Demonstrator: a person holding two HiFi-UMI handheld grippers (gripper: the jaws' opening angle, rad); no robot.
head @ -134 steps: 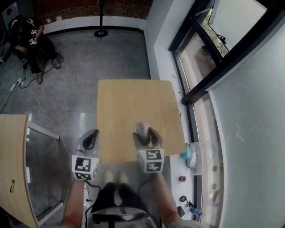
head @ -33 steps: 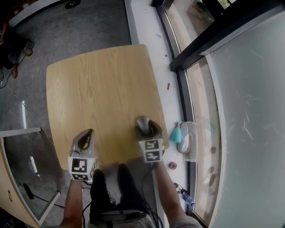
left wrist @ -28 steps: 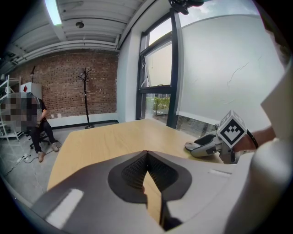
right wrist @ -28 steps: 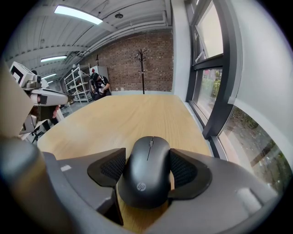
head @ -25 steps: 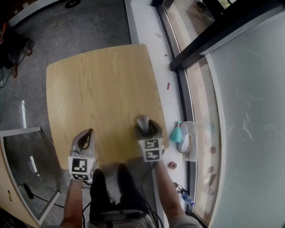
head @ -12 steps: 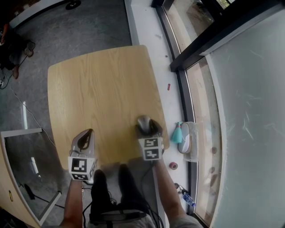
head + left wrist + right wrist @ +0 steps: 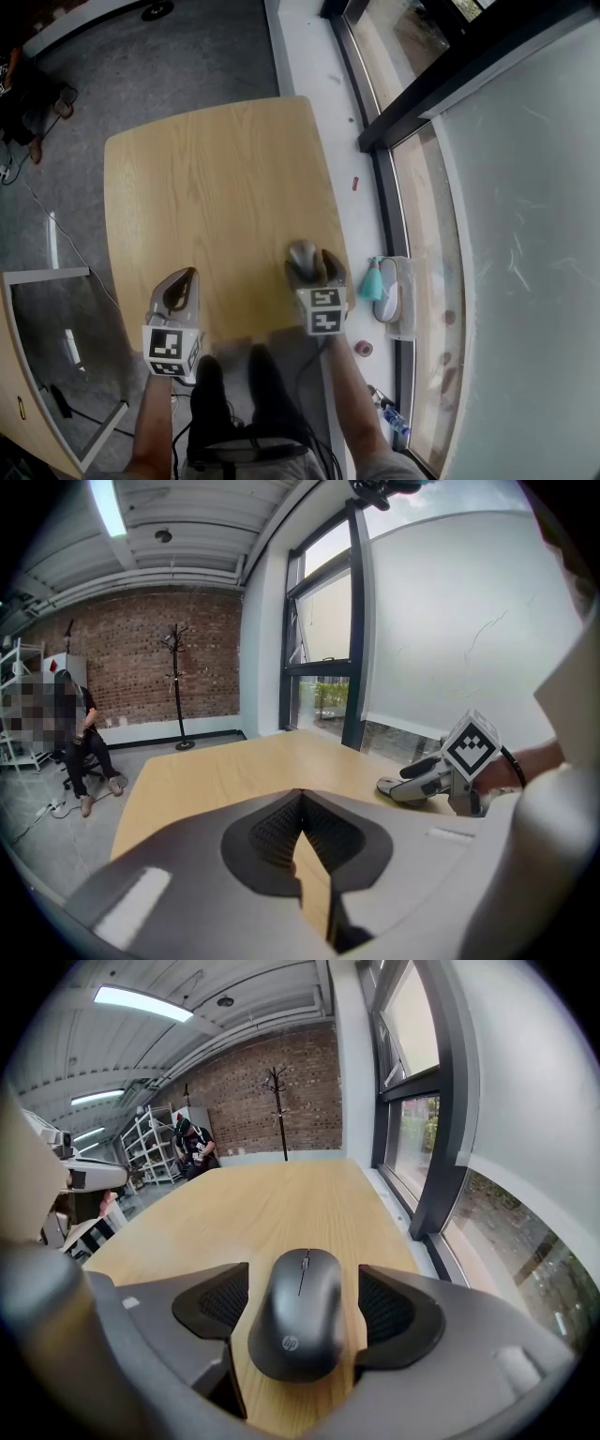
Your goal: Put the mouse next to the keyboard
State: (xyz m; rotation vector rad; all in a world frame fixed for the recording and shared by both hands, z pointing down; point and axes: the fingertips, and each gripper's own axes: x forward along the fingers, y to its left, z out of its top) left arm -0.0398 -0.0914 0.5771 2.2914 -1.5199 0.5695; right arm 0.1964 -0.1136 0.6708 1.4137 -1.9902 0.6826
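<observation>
A dark grey mouse [image 7: 300, 1314] lies flat on the light wooden table [image 7: 206, 187], near its front right corner [image 7: 301, 255]. My right gripper [image 7: 302, 1288] straddles it, and its jaws have just been opening. The pads stand off the mouse, with a clear gap on the right side. In the head view the right gripper [image 7: 307, 262] sits over the mouse. My left gripper [image 7: 185, 279] hovers at the table's front left edge, shut with nothing in it [image 7: 299, 799]. No keyboard is in any view.
A second table [image 7: 19, 375] stands at the lower left. On the window sill to the right lie a teal brush [image 7: 372, 279] and a white object [image 7: 394, 291]. A person [image 7: 75, 752] sits far back on the grey floor. A coat stand [image 7: 277, 1101] stands by the brick wall.
The right gripper's jaws have spread wider around the mouse, which stays on the table. The left gripper has not moved.
</observation>
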